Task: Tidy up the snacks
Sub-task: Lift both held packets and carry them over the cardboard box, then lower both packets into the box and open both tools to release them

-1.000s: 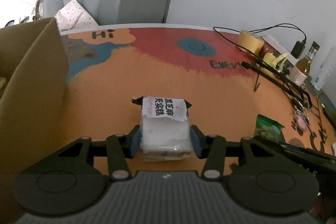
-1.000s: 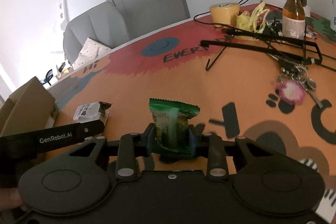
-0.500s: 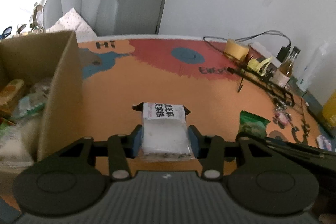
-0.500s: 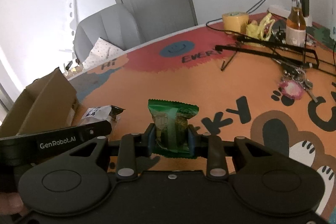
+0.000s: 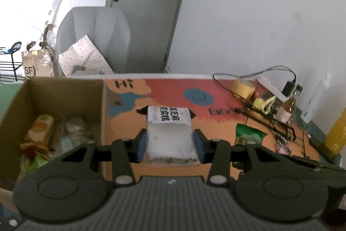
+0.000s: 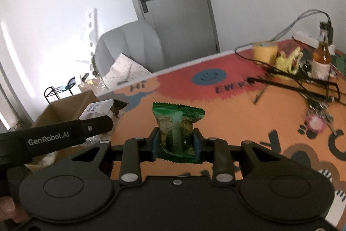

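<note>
My left gripper (image 5: 170, 145) is shut on a white snack packet (image 5: 169, 133) with black print and holds it in the air, just right of an open cardboard box (image 5: 64, 88). Several snacks (image 5: 41, 133) lie inside the box. My right gripper (image 6: 176, 141) is shut on a green snack packet (image 6: 176, 125) and holds it above the orange table mat. The green packet also shows in the left wrist view (image 5: 246, 135). In the right wrist view the white packet (image 6: 97, 108) and the box (image 6: 64, 109) sit to the left.
At the table's far right are a roll of tape (image 5: 243, 87), a glass bottle (image 5: 287, 107), black cables and a wire rack (image 6: 302, 83), keys (image 6: 315, 120) and a yellow bottle (image 5: 336, 133). A grey chair (image 5: 95, 36) stands behind the table.
Both grippers have risen with their packets and moved left toward the box. The inside of the box has come into the left wrist view.
</note>
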The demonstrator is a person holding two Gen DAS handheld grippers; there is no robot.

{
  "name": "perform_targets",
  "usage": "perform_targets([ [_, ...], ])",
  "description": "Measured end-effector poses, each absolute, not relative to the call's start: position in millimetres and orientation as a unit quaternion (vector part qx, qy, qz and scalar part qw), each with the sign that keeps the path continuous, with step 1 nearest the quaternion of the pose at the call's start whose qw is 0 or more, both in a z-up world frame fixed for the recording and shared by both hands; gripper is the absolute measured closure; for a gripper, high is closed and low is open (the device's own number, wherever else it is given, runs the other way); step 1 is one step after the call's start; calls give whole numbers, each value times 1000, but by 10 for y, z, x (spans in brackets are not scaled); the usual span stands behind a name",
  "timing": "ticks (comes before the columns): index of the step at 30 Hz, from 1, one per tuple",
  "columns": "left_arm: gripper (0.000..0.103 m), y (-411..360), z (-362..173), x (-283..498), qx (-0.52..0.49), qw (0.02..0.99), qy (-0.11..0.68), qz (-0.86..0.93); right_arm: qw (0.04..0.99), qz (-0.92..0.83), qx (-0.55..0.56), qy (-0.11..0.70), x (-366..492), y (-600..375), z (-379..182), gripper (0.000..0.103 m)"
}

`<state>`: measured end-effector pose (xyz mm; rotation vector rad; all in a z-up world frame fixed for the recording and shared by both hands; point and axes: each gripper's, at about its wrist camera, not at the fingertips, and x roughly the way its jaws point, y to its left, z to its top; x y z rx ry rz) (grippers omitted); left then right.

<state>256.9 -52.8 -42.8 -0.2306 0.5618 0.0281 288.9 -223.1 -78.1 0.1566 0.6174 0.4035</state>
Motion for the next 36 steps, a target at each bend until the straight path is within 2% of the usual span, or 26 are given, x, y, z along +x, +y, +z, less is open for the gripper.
perform_targets([
  [19, 59, 150, -30, 2227, -131, 963, 228, 62, 924, 265, 69, 267, 2868, -1632, -455, 74],
  [36, 61, 812, -284, 2079, -164, 948, 243, 125, 908, 311, 51, 275, 2808, -1035, -435, 74],
])
